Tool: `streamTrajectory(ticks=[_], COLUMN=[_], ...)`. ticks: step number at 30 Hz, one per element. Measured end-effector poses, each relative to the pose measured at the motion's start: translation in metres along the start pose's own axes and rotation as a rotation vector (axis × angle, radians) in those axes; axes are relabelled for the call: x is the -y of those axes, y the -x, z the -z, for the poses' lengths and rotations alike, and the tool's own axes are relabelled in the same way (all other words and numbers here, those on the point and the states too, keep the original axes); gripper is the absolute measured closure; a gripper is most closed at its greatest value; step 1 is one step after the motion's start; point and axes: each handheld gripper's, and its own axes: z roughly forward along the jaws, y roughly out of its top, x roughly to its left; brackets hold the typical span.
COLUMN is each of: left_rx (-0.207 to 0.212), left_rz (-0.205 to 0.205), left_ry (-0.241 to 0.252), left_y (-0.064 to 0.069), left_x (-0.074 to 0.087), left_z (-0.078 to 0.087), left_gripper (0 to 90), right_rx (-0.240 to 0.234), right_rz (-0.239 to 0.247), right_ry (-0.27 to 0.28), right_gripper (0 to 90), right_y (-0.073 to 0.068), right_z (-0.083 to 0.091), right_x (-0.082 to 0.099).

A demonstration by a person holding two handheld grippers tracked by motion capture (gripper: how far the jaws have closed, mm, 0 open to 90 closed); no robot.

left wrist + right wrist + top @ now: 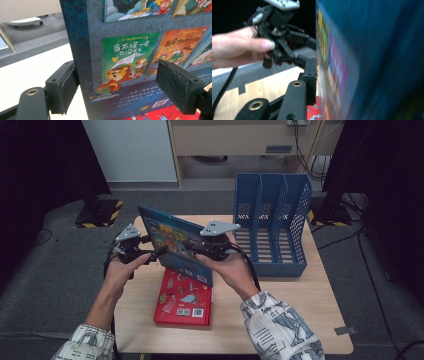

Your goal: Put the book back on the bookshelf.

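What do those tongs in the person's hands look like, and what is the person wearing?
Each hand carries a black metal tool. The left tongs and the right tongs each bear a grey three-cornered plate dotted with small holes. The jaws are black bars with brass-ringed holes, tipped with dark padded blocks. A black cable trails from the right one. The sleeves are white with a blue-grey print.

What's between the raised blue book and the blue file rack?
In the high view, the right claw and its hand sit between the blue book and the file rack.
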Motion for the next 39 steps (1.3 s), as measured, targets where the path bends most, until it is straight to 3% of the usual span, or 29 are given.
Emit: streamTrajectory(ticks=[6, 23, 28, 32, 39], left_rx=[0.001, -0.006, -0.002, -0.062, -0.154], left_rz=[0.009, 0.010, 0.030, 0.086, 0.143], left_ry=[0.000, -0.002, 0.010, 0.048, 0.011], left_y=[0.000, 0.000, -0.001, -0.001, -0.011], left_x=[0.000, 0.000, 0.002, 0.013, 0.055], left_z=[0.000, -0.001, 0.000, 0.007, 0.016], left_gripper=[17.9, 18.0, 17.8, 12.5, 9.5], right_rx=[-0.007, -0.021, -0.027, -0.025, -0.016], right_rz=[-0.006, -0.022, -0.012, -0.016, -0.035], right_ry=[0.023, 0.045, 0.046, 0.046, 0.051], right_gripper=[78.4, 80.9, 82.2, 82.3, 82.4], right_y=[0.004, 0.006, 0.004, 0.003, 0.005], right_z=[-0.001, -0.005, -0.005, -0.007, -0.009], right_x=[-0.006, -0.010, -0.010, -0.012, -0.015])
